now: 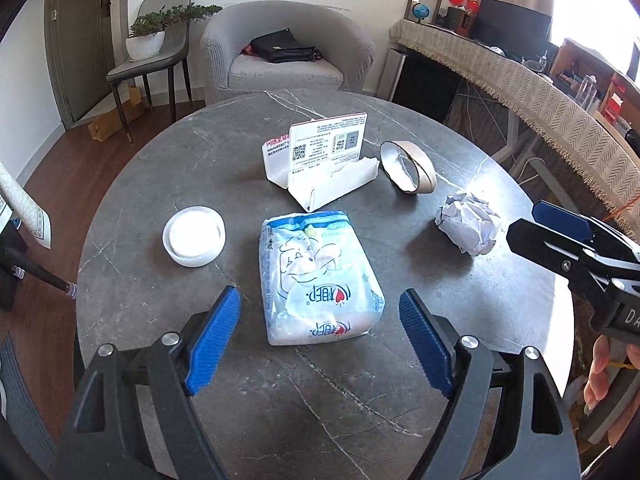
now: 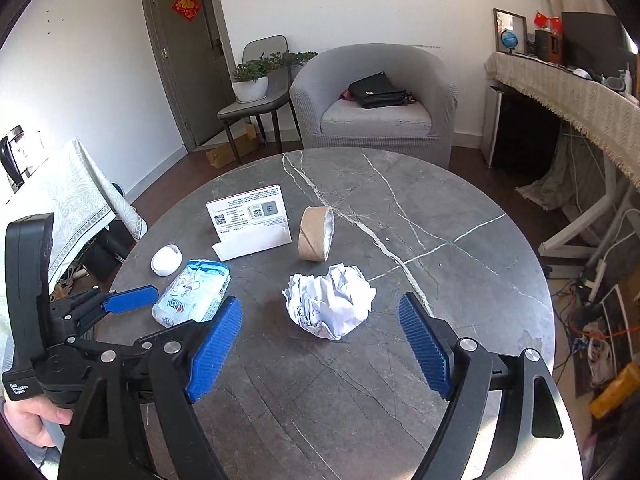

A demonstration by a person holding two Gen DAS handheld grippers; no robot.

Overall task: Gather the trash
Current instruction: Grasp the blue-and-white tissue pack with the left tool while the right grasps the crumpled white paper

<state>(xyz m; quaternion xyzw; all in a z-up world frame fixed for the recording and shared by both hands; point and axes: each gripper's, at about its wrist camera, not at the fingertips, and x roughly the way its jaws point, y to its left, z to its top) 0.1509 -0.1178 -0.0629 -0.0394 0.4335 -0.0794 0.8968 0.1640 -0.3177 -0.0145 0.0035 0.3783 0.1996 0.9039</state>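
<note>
On the round grey marble table (image 1: 224, 152) (image 2: 460, 280) lie a soft tissue pack (image 1: 316, 276) (image 2: 194, 298), a crumpled paper ball (image 1: 468, 224) (image 2: 330, 304), a cardboard tape core (image 1: 408, 166) (image 2: 316, 234), a torn white package with a printed card (image 1: 320, 160) (image 2: 250, 226) and a small white lid (image 1: 194, 236) (image 2: 166, 260). My left gripper (image 1: 320, 336) (image 2: 132, 300) stands open just short of the tissue pack, nothing between its pads. My right gripper (image 2: 320, 340) is open in front of the paper ball; one of its fingers (image 1: 560, 220) shows in the left wrist view.
Behind the table stands a grey armchair (image 2: 372, 96) with a black bag (image 2: 378, 90), a chair with a potted plant (image 2: 250, 80), and a door. A cloth-covered desk (image 2: 568, 92) runs along the right. A person's hand (image 2: 36, 420) holds the left gripper's handle.
</note>
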